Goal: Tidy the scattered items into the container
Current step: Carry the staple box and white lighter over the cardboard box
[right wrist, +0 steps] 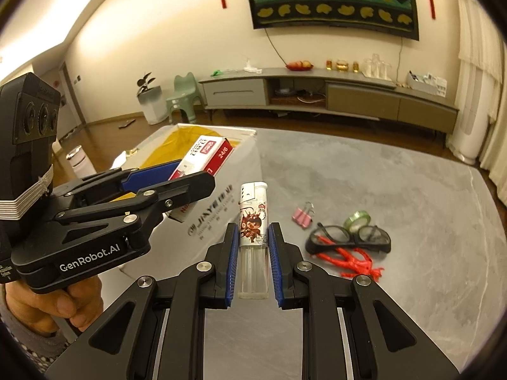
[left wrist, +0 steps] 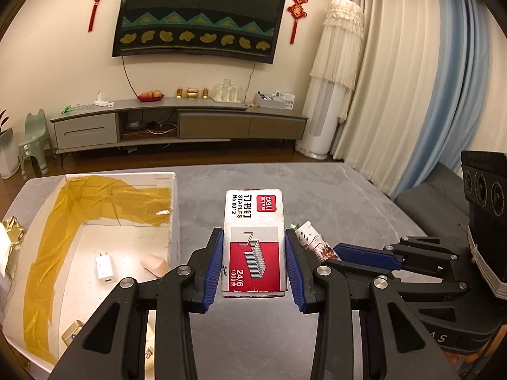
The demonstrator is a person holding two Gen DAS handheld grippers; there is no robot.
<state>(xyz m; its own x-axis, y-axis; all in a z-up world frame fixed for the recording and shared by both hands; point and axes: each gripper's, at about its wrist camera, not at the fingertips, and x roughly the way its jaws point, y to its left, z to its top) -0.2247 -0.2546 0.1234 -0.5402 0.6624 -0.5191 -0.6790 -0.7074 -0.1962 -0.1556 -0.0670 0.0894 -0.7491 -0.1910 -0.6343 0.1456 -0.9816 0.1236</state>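
Observation:
My left gripper [left wrist: 253, 237] is shut on a red and white staples box [left wrist: 253, 221], held above the grey table just right of the white container [left wrist: 172, 221]. The container, lined with yellow tape, holds a white charger [left wrist: 105, 267] and a pale oval eraser-like piece [left wrist: 153, 264]. My right gripper [right wrist: 253, 231] is shut on a lighter [right wrist: 253, 218] with a cartoon print. In the right wrist view the left gripper [right wrist: 190, 174] carries the staples box [right wrist: 206, 156] over the container's near wall [right wrist: 221, 215].
On the grey table [right wrist: 380, 174] right of the lighter lie pink binder clips [right wrist: 302, 217], black glasses [right wrist: 351, 237], a green tape roll [right wrist: 358, 220] and a red coral-like piece [right wrist: 351, 259]. A hand [right wrist: 47, 304] holds the left gripper. A TV cabinet [left wrist: 177, 120] stands beyond.

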